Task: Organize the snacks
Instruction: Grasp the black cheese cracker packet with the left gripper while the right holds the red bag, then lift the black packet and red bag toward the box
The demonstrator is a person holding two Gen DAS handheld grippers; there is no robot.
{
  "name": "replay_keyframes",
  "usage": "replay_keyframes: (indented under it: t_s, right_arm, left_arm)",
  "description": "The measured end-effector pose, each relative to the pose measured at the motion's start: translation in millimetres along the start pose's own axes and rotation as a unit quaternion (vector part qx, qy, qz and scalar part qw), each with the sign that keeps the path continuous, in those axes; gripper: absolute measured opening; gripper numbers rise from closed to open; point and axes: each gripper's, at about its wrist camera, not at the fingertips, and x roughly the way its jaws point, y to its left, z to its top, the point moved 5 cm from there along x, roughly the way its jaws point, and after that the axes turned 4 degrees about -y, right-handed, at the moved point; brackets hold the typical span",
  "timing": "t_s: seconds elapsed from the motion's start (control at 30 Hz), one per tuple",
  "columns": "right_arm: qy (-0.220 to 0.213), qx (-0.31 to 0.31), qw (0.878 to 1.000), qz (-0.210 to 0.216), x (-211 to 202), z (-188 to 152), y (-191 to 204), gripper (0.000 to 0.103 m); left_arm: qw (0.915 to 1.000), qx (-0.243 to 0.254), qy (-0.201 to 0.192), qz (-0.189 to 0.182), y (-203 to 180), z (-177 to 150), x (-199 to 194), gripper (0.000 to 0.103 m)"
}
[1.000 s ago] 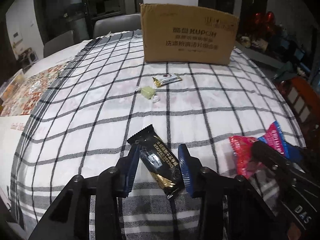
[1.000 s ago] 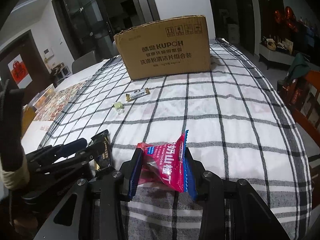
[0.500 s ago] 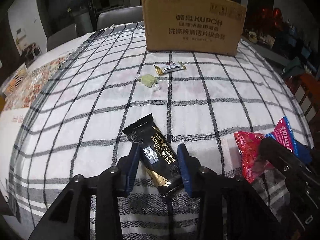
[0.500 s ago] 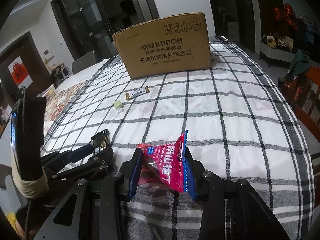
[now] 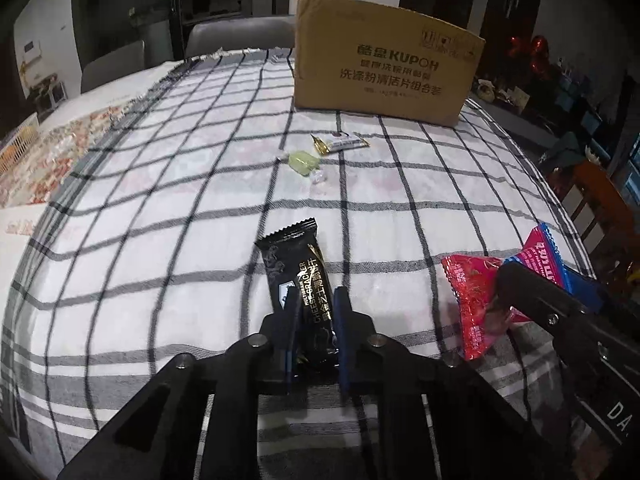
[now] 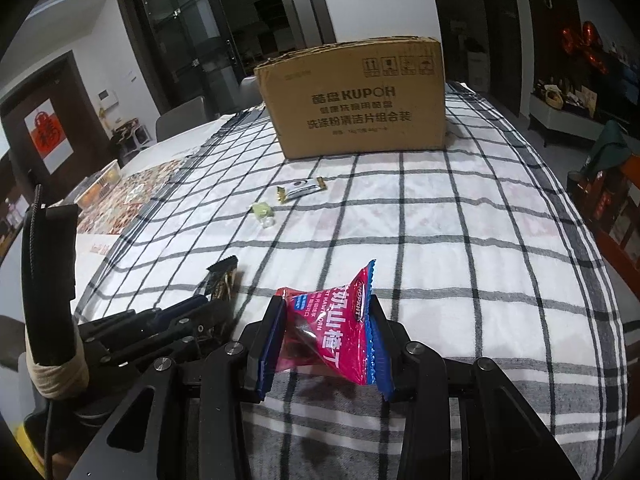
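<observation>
My left gripper is shut on a black cheese-cracker packet, which sticks out forward over the checked cloth; the packet also shows in the right wrist view. My right gripper is shut on a red and blue hawthorn snack bag, also seen at the right of the left wrist view. A small green wrapped candy and a white and gold bar lie farther out on the cloth, in front of a brown cardboard box.
The table carries a black and white checked cloth. A patterned mat lies at the left. Grey chairs stand behind the table. Dark furniture and an orange stand are off the right edge.
My left gripper's jaws have closed from wide apart onto the black packet. The right gripper still holds the red bag, with little change in place.
</observation>
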Motion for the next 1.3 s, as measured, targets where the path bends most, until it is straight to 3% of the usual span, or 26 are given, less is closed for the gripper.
replay_keyframes:
  t_s: [0.07, 0.13, 0.5, 0.57, 0.67, 1.3]
  right_arm:
    - [0.000, -0.001, 1.000, 0.001, -1, 0, 1, 0.040]
    - [0.000, -0.002, 1.000, 0.000, 0, 1, 1, 0.040]
    - [0.006, -0.017, 1.000, -0.007, 15, 6, 4, 0.040]
    - [0.009, -0.017, 1.000, -0.004, 17, 5, 4, 0.040]
    - [0.012, -0.015, 1.000, -0.003, 18, 5, 4, 0.040]
    - [0.003, -0.017, 1.000, 0.008, 8, 11, 14, 0.038]
  left_arm:
    - [0.9995, 0.018, -0.014, 0.023, 0, 3, -3, 0.045]
    - [0.9992, 0.018, -0.018, 0.031, 3, 5, -3, 0.049]
    - [0.9995, -0.007, 0.018, 0.026, 7, 1, 23, 0.049]
    - [0.9994, -0.004, 0.016, 0.029, 6, 1, 24, 0.046]
    - [0.9996, 0.001, 0.011, 0.024, 4, 0, 23, 0.034]
    - [0.9996, -0.023, -0.011, -0.006, 22, 7, -9, 0.033]
